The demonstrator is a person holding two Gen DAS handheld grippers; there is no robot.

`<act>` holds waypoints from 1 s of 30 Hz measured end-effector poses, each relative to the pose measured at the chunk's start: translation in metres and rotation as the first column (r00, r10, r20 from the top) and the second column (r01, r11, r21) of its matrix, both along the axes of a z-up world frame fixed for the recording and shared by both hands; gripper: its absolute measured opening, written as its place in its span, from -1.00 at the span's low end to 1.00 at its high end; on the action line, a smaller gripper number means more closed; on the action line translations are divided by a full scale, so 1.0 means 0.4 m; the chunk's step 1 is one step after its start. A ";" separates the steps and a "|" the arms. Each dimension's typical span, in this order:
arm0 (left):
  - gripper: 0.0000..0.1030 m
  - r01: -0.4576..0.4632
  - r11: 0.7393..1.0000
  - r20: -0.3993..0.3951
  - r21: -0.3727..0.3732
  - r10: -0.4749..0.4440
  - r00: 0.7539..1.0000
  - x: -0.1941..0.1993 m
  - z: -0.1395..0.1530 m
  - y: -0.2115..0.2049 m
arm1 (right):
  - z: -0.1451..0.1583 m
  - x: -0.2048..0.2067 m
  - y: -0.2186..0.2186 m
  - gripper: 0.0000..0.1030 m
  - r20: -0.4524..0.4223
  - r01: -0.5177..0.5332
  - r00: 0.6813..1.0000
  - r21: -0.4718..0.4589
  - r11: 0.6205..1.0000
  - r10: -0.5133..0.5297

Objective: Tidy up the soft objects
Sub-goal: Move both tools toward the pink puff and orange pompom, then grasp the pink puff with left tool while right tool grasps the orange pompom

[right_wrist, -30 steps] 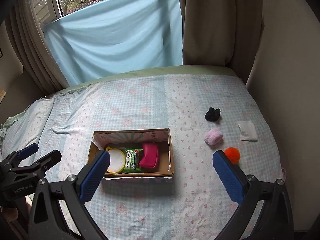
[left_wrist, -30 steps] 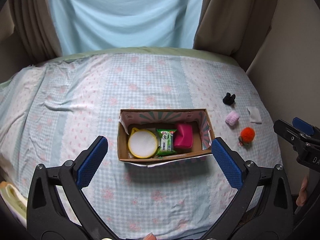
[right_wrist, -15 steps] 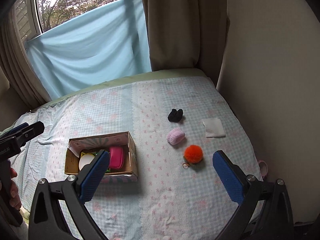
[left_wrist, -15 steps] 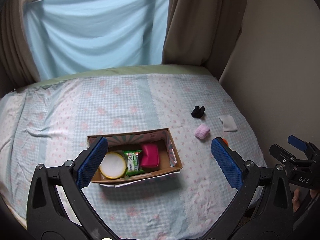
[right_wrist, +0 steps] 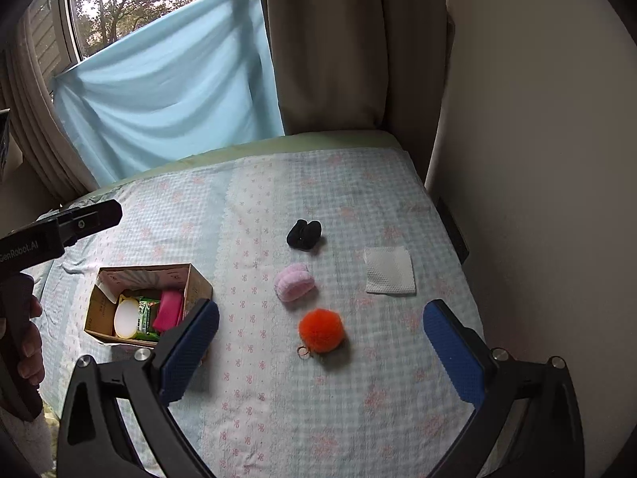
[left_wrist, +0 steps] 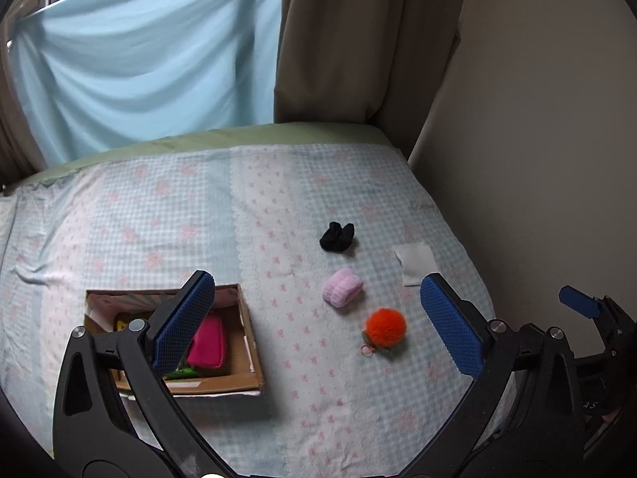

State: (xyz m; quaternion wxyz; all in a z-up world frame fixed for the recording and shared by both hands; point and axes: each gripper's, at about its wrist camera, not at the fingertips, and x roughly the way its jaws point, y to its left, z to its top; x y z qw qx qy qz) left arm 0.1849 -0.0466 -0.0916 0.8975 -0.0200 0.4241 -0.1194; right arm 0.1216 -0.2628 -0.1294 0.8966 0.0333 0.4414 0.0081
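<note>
An orange pom-pom (right_wrist: 321, 330) with a small ring, a pink fuzzy roll (right_wrist: 294, 281), a black soft piece (right_wrist: 304, 234) and a white folded cloth (right_wrist: 389, 270) lie on the bed. They also show in the left wrist view: pom-pom (left_wrist: 385, 327), pink roll (left_wrist: 342, 292), black piece (left_wrist: 337, 237), cloth (left_wrist: 416, 263). A cardboard box (right_wrist: 195, 285) holds a pink pouch (right_wrist: 169, 314), a green packet and a round white item. My right gripper (right_wrist: 320, 352) is open above the pom-pom. My left gripper (left_wrist: 318, 330) is open and empty.
The bed has a checked floral sheet (right_wrist: 247, 215). A wall (right_wrist: 537, 159) runs along the right edge. Curtains and a blue cloth (right_wrist: 167, 91) hang behind. The box also shows in the left wrist view (left_wrist: 249, 348).
Both grippers have swung right, away from the box and toward the loose soft items. The pom-pom now lies between the right gripper's fingers in view. Both stay open.
</note>
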 end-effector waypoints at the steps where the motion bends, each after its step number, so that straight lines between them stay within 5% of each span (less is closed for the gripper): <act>1: 0.99 0.007 1.000 -0.006 0.006 -0.007 1.000 0.013 -0.013 -0.024 | -0.018 0.010 -0.012 0.99 -0.005 -0.001 1.000 0.007 1.000 0.001; 11: 0.99 0.200 0.977 -0.174 0.073 -0.185 0.967 0.211 -0.269 -0.206 | -0.270 0.123 -0.060 0.99 -0.127 0.014 0.992 0.091 0.996 -0.003; 21: 0.76 0.437 0.891 -0.395 0.120 -0.361 0.845 0.384 -0.619 -0.334 | -0.536 0.219 -0.045 0.97 -0.260 0.098 0.964 0.145 0.985 -0.058; 30: 0.41 0.532 0.839 -0.519 0.113 -0.406 0.752 0.444 -0.836 -0.379 | -0.705 0.263 -0.030 0.64 -0.364 0.180 0.925 0.168 0.969 -0.109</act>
